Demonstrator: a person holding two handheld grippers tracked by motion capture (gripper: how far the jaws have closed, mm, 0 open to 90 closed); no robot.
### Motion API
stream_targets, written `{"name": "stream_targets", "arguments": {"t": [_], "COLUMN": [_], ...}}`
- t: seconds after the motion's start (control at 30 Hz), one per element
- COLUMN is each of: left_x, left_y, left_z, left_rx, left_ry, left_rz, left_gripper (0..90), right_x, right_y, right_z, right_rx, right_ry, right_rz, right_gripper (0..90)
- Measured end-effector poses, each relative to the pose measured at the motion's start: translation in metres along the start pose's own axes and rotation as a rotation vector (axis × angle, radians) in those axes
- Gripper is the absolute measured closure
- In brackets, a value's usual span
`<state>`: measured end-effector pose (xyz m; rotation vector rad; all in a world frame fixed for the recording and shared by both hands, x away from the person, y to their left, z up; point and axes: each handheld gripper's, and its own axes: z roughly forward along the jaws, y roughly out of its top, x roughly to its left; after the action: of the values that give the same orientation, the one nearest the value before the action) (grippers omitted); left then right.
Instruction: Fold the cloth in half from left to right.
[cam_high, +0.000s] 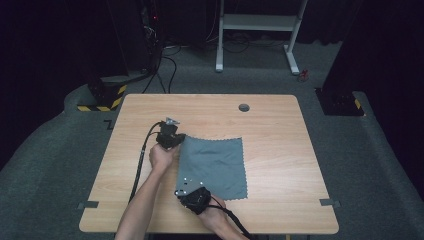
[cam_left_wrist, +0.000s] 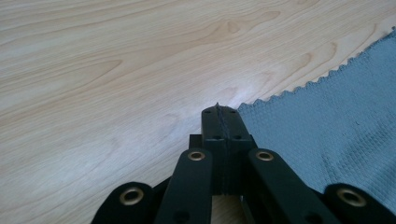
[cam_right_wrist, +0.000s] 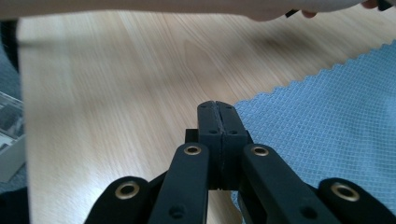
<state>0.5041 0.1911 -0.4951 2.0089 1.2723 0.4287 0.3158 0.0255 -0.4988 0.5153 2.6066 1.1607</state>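
Note:
A grey-blue cloth with pinked edges lies flat on the wooden table, a little left of centre. My left gripper sits at the cloth's far-left corner. In the left gripper view its jaws are shut, with a thin edge of the cloth pinched at their tips. My right gripper is at the cloth's near-left corner. In the right gripper view its jaws are shut where the corner of the cloth runs in between them. The cloth's left edge looks slightly raised between the two grippers.
A round cable hole sits near the table's far edge. Grey tape marks lie at the near-left edge and the near-right edge. Behind the table stand a white desk frame and black equipment with cables. The other forearm crosses the top of the right gripper view.

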Motion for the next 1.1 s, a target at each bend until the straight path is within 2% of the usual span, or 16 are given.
{"name": "stream_targets", "arguments": {"t": [0.17, 0.23, 0.3, 0.43, 0.6, 0.73, 0.93, 1.1], "left_x": [0.012, 0.014, 0.009, -0.006, -0.027, -0.037, -0.046, -0.060], "left_y": [-0.004, -0.005, -0.005, -0.002, 0.007, 0.010, 0.015, 0.027], "left_z": [-0.019, -0.024, -0.025, -0.011, 0.005, 0.013, 0.020, 0.023], "left_rx": [-0.022, -0.025, -0.039, -0.041, -0.046, -0.040, -0.017, -0.040], "left_ry": [0.014, 0.024, 0.037, 0.004, -0.024, -0.033, -0.036, -0.053], "left_rz": [-0.020, -0.013, 0.024, 0.025, 0.062, 0.063, 0.092, 0.108], "left_gripper": [90.0, 90.0, 90.0, 90.0, 90.0, 90.0, 90.0, 90.0], "right_x": [0.004, 0.006, 0.006, -0.001, -0.013, -0.018, -0.025, -0.032], "right_y": [0.011, 0.013, 0.011, -0.002, -0.023, -0.035, -0.056, -0.072], "right_z": [-0.002, -0.003, -0.005, -0.015, -0.029, -0.038, -0.050, -0.063], "right_rx": [-0.037, -0.044, -0.054, -0.064, -0.059, -0.071, -0.074, -0.076], "right_ry": [0.026, 0.031, 0.031, 0.020, -0.003, -0.021, -0.055, -0.084], "right_rz": [-0.010, -0.016, -0.021, 0.010, 0.065, 0.092, 0.126, 0.157], "right_gripper": [90.0, 90.0, 90.0, 90.0, 90.0, 90.0, 90.0, 90.0]}}
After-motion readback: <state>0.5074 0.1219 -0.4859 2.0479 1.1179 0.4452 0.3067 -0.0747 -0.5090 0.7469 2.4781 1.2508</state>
